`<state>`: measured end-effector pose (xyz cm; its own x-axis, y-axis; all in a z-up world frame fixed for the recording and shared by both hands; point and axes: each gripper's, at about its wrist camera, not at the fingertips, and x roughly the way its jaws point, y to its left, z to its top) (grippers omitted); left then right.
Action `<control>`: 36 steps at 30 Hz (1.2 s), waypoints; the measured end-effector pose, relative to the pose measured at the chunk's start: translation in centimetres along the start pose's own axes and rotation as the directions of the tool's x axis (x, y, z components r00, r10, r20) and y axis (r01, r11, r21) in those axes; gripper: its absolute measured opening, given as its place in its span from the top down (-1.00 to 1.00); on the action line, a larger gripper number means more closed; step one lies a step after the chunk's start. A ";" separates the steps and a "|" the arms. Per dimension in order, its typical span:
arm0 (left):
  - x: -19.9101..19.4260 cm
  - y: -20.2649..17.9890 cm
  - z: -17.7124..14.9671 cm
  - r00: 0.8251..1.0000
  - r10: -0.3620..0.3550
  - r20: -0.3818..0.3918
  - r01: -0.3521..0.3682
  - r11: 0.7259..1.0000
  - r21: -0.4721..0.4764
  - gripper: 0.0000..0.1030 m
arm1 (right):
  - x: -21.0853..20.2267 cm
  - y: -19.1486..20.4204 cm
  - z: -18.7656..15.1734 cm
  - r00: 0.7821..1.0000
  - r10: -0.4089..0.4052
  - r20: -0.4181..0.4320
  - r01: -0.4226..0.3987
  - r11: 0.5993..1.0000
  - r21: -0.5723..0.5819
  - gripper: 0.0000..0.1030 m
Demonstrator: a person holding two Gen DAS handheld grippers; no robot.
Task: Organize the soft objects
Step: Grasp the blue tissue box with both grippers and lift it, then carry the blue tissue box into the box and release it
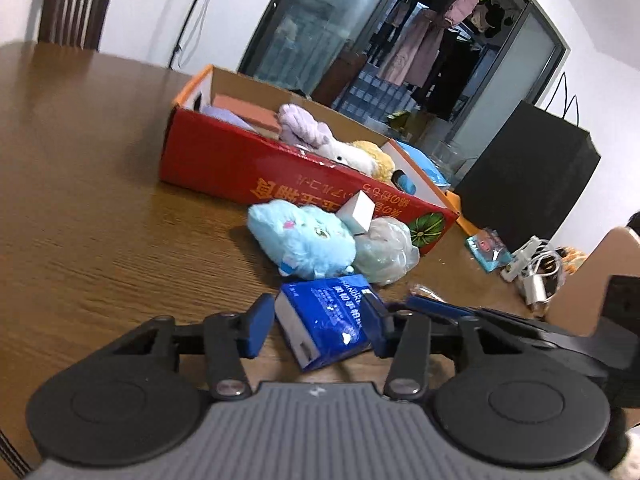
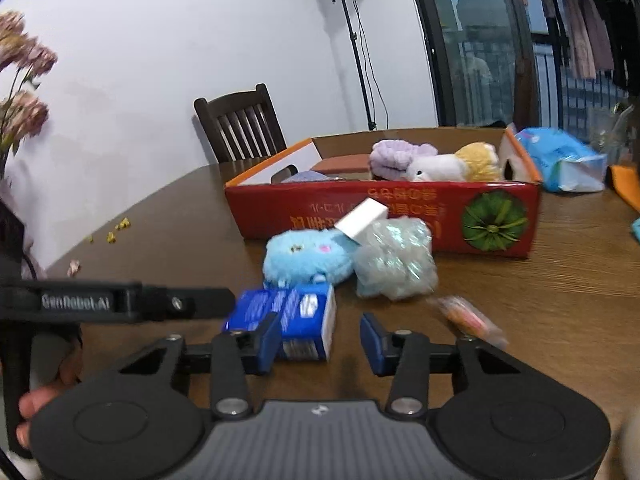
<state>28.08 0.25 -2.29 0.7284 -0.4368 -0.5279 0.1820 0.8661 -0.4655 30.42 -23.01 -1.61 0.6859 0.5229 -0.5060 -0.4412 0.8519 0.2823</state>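
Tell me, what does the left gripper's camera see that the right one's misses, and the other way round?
Only the left view shows the black bag past the red box's far end, and the white cables on the table.

Only the right view shows the pink flowers, the light stand, and the left gripper's arm reaching in from the side.

Both show the red box holding plush toys, the blue plush, the white block, the mesh puff, the blue tissue pack and the wooden chair.
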 end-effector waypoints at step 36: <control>-3.2 -4.2 -2.6 0.995 -0.103 -0.011 0.103 0.994 0.037 0.35 | -7.1 1.2 -4.0 0.999 -0.014 0.035 0.010 0.994 0.111 0.51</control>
<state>23.23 -2.62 -0.53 0.6983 -0.5262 -0.4853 0.2807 0.8250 -0.4906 22.64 -25.82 -0.93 0.7116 0.5119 -0.4812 -0.3672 0.8549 0.3664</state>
